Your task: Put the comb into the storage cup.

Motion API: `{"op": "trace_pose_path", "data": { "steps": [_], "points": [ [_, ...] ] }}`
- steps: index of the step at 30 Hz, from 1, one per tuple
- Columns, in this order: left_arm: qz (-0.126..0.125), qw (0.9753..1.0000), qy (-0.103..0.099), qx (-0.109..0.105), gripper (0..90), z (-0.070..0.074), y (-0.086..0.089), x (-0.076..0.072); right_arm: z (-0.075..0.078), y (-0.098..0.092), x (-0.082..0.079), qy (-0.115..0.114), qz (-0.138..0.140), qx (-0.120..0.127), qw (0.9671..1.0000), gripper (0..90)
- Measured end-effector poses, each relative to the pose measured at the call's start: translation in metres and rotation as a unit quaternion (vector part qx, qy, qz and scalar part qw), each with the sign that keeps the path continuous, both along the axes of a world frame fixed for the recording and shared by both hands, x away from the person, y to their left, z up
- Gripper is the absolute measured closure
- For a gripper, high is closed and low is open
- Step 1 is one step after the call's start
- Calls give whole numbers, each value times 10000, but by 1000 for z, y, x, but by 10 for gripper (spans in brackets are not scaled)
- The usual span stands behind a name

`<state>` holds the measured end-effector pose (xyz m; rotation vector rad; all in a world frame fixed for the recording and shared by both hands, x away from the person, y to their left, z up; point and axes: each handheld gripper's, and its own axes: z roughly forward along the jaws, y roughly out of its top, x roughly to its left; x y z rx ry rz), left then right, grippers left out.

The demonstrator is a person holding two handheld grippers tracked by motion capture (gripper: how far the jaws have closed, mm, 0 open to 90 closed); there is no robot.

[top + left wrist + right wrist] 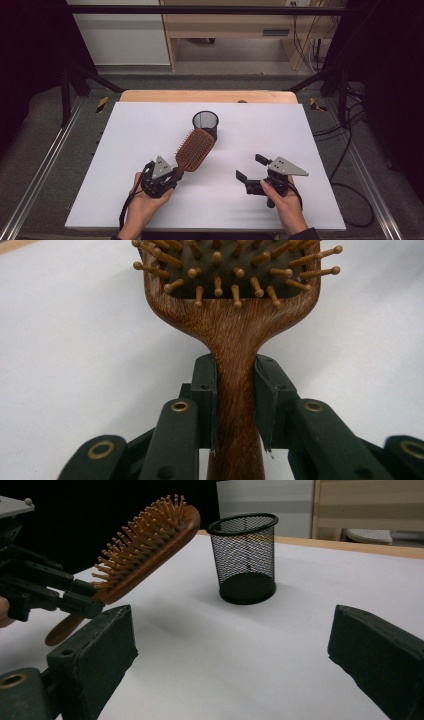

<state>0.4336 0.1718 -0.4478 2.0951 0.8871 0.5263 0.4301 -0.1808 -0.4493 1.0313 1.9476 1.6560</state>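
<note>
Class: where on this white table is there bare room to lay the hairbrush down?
Bare: the white table left of the mesh cup, the stretch right of it, and the near strip between both hand-held grippers. Crowded: around the cup, where the hairbrush hangs.

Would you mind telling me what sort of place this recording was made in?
Probably a lab recording station: a white-covered table inside a black metal frame, cables trailing on the grey floor, plain wooden furniture behind.

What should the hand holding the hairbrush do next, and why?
Probably carry the hairbrush a bit farther forward, over the mesh cup. The left gripper is clamped on the brush's handle, the brush is lifted off the table, and its head is near the cup's rim. The right gripper sits open, holding nothing.
</note>
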Motion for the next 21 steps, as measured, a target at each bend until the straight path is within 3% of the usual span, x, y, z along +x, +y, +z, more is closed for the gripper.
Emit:
{"op": "trace_pose_path", "data": {
  "steps": [4,14,21],
  "points": [
    [123,9999,-20,-105,727,-2,1,0,2,8,2,78,29,119,9999,47],
    [158,9996,-91,-194,727,0,4,-2,13,39,7,243,216,-81,9994,59],
    [245,9991,-201,-264,727,4,6,-5,20,61,15,458,395,8,9982,64]
  ]
}}
